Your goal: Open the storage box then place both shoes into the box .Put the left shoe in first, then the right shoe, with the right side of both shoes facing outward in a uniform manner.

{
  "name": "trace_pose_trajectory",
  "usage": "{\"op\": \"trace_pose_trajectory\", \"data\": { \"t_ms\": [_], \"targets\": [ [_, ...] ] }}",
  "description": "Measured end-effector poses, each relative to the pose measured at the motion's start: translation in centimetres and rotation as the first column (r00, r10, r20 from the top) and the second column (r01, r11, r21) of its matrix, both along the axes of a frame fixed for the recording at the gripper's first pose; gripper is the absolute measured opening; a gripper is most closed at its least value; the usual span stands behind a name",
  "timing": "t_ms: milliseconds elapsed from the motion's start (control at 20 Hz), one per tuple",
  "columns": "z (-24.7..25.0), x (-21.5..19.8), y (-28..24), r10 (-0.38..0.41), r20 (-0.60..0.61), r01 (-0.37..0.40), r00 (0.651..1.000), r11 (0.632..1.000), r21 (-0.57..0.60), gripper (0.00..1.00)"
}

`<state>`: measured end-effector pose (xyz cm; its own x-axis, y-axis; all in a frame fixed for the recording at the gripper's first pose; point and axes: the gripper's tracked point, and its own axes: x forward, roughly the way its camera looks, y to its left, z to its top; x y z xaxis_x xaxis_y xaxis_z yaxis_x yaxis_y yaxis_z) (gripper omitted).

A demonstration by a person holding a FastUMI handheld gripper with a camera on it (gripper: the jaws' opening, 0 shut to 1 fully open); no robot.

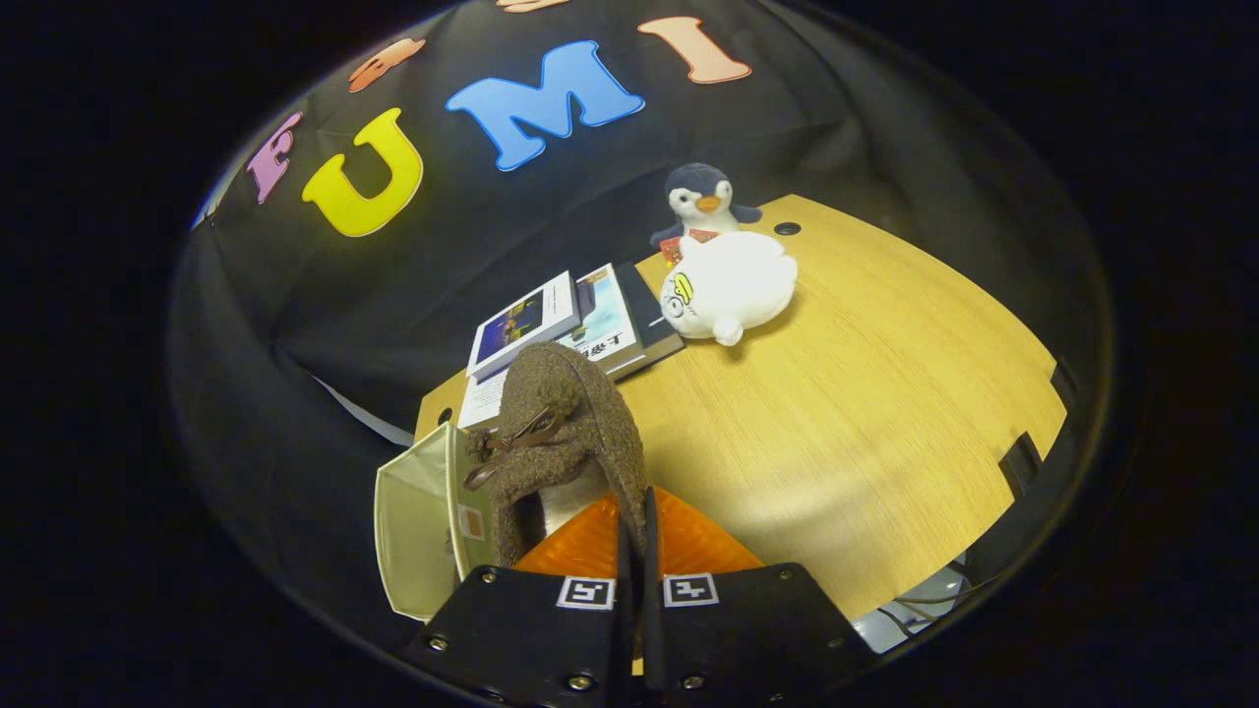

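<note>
Wood-grain tabletop (pixel 836 413) spreads ahead and to the right of the fingers, biggest thing here. Storage box (pixel 418 521), pale translucent walls with an orange part (pixel 679 541) showing right under the fingers, sits just left of and below the fingertips; looks open, mouth facing up toward the camera, though which orange part this is I cannot tell. Brown fuzzy shoe (pixel 570 433) with a dark bow rises straight up from between the fingers, long axis running away from the gripper (pixel 638 511), toe end farthest out, body leaning slightly left over the box wall. Fingers are nearly together and appear pinched on the shoe's rear edge, so it hangs held. Left or right shoe: cannot tell. Key relation: box opening lies left of and beneath the held shoe, so the coming move is likely a short shift left and down. Beyond the shoe: stacked books (pixel 580 320), then a white plush (pixel 728 285), then a penguin plush (pixel 700 202).
</note>
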<state>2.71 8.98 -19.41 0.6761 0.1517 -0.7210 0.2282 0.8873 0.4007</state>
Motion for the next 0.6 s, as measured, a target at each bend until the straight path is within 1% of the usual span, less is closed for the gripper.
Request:
{"op": "trace_pose_trajectory", "data": {
  "t_ms": [100, 350, 500, 600],
  "targets": [
    [0.9, 0.4, 2.2, 0.016, 0.015, -0.017, 1.000, 1.000, 0.023, 0.04],
    [2.4, 1.3, 7.3, 0.050, 0.040, -0.051, 0.998, 0.998, 0.030, 0.04],
    [2.8, 1.6, 11.1, 0.075, 0.053, -0.078, 0.996, 0.994, 0.070, 0.04],
    [2.6, 1.8, 13.3, 0.099, 0.053, -0.103, 0.994, 0.992, 0.075, 0.04]
  ]
}}
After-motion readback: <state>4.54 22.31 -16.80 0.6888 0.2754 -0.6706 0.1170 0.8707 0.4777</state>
